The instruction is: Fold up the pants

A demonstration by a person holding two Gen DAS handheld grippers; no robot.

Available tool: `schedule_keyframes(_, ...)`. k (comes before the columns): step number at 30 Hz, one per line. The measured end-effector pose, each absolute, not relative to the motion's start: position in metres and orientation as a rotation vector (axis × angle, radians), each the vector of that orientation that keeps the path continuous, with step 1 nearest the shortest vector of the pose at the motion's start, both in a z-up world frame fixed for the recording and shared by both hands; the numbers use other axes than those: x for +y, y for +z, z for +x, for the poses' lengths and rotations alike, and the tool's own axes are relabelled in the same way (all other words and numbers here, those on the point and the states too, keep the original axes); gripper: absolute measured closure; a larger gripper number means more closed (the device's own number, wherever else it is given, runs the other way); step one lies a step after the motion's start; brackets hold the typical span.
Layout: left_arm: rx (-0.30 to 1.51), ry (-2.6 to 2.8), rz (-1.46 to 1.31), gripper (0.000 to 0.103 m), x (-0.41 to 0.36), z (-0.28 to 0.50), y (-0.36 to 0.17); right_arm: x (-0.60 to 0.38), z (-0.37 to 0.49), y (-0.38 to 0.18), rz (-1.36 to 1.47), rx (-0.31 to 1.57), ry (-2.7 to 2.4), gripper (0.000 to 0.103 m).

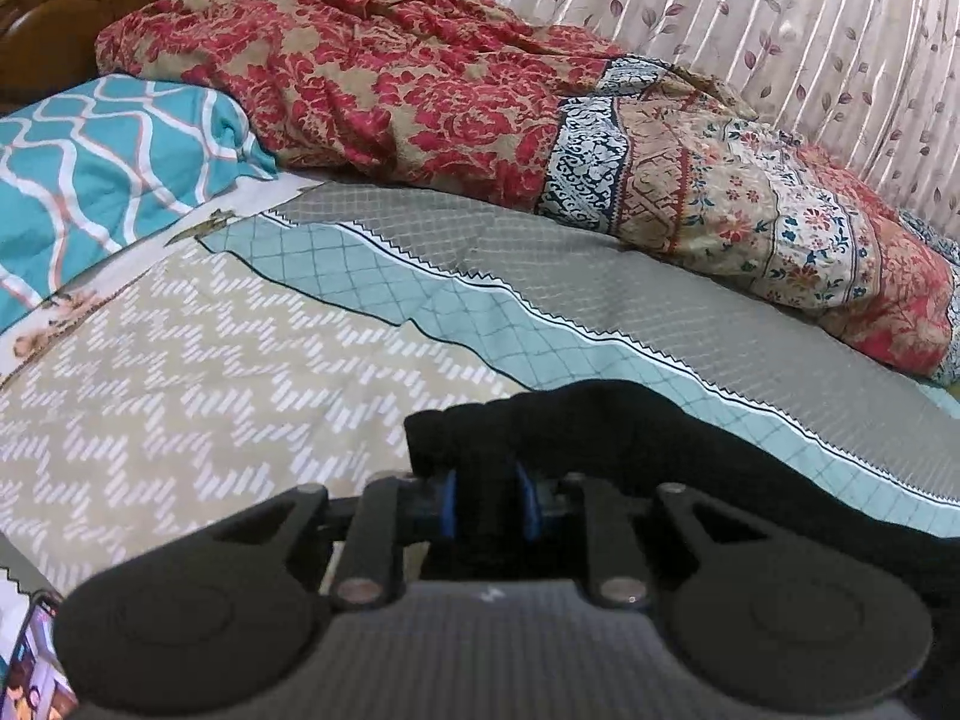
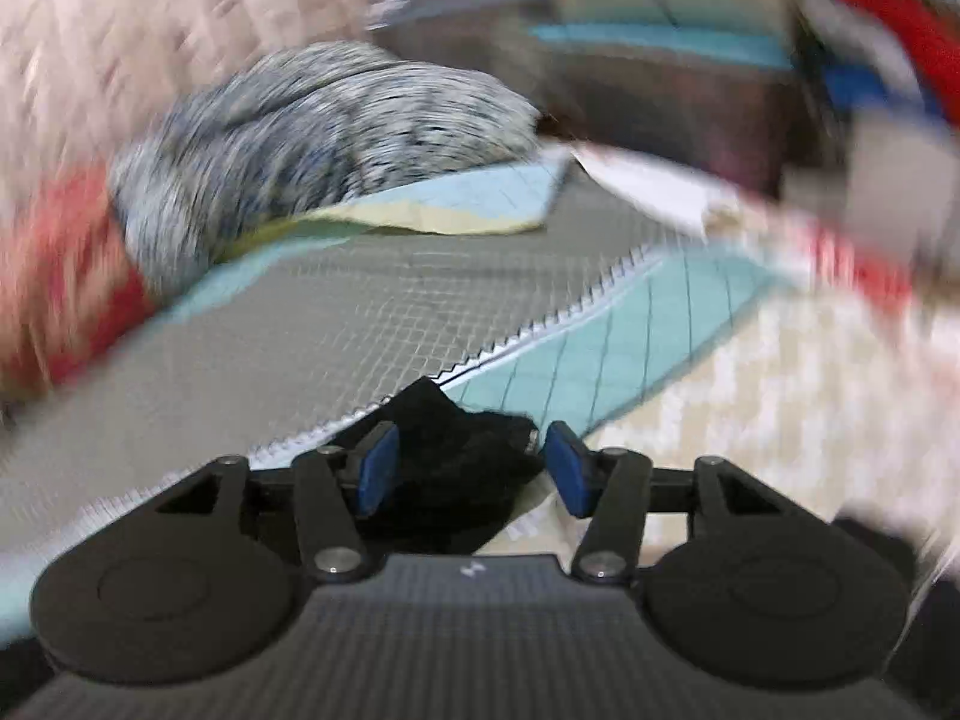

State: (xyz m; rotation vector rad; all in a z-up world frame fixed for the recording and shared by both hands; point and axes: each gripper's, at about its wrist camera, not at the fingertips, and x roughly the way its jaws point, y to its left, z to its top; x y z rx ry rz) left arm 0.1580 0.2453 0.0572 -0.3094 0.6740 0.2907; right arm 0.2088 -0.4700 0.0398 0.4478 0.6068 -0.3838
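Observation:
The black pants (image 1: pixel 690 438) lie on the patterned bedspread (image 1: pixel 210 348). In the left wrist view my left gripper (image 1: pixel 489 507) is shut on a bunched edge of them, dark cloth filling the narrow gap between its blue pads (image 1: pixel 449 507). The rest of the garment trails off to the right and under the gripper body. The right wrist view is blurred. There my right gripper (image 2: pixel 474 468) stands open, its blue pads (image 2: pixel 567 471) well apart, with a peak of the black pants (image 2: pixel 444 450) lying between them; the right pad is clear of the cloth.
A red floral quilt (image 1: pixel 390 78) is heaped along the back of the bed before a leaf-print curtain (image 1: pixel 780 30). A teal pillow (image 1: pixel 102 168) lies at left. A phone (image 1: pixel 36 660) shows at the lower left edge. A grey-white bundle (image 2: pixel 312 120) sits at back in the right wrist view.

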Motion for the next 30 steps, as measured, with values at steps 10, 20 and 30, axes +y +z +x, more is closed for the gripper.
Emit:
schedule_keyframes(10,0.631,0.273,-0.273,0.086,0.233,0.148,0.078,-0.485,0.219,0.013,0.806,0.663,-0.437,0.091)
schedule_keyframes(20,0.481,0.223,-0.366,0.088,0.235,0.075,0.141,-0.49,0.109,0.136,0.75,0.366,-0.392,0.092)
schedule_keyframes(30,0.476,0.214,-0.482,0.088,0.245,0.077,0.144,-0.495,0.105,0.203,0.657,0.283,-0.416,0.092)
